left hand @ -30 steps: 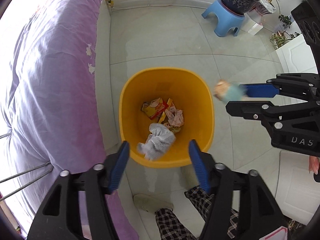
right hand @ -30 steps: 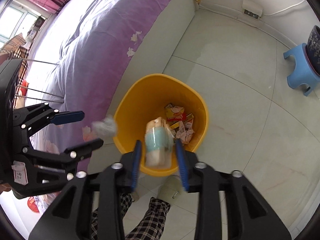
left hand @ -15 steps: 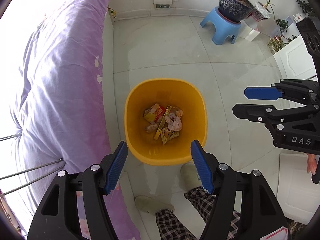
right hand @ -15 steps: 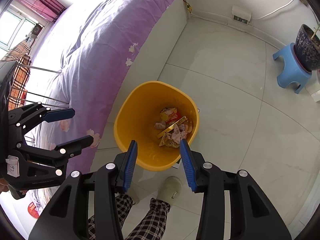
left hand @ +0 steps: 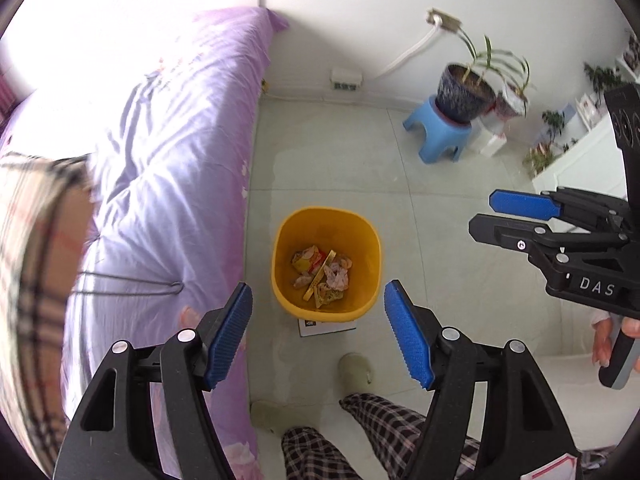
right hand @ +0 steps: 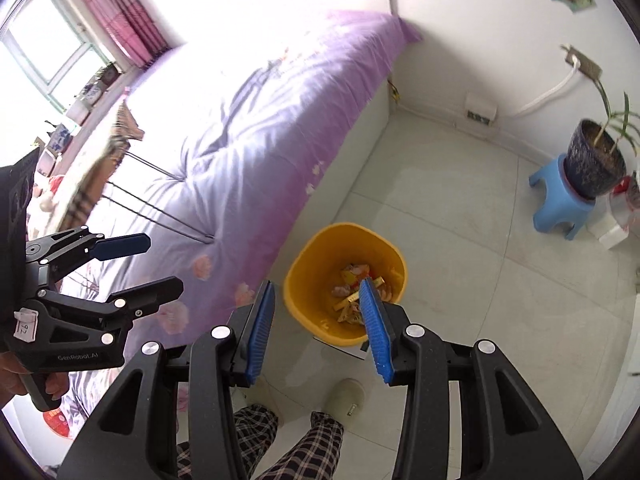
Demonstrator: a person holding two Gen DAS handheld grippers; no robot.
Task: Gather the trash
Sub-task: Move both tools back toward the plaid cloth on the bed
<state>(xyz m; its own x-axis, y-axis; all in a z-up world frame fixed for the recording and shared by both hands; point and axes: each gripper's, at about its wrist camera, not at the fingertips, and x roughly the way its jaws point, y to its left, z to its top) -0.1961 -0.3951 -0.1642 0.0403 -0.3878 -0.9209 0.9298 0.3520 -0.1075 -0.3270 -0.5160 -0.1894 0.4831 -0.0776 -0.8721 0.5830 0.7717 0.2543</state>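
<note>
Left wrist view: trash [left hand: 322,276] in yellow bin [left hand: 280,240], below both wide, empty grippers.

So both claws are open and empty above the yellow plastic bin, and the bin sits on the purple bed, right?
Not quite. The yellow plastic bin stands on the pale tiled floor beside the purple bed, not on it, as the left wrist view shows. The rest holds: the left claw and right claw are both open and empty above it.
</note>
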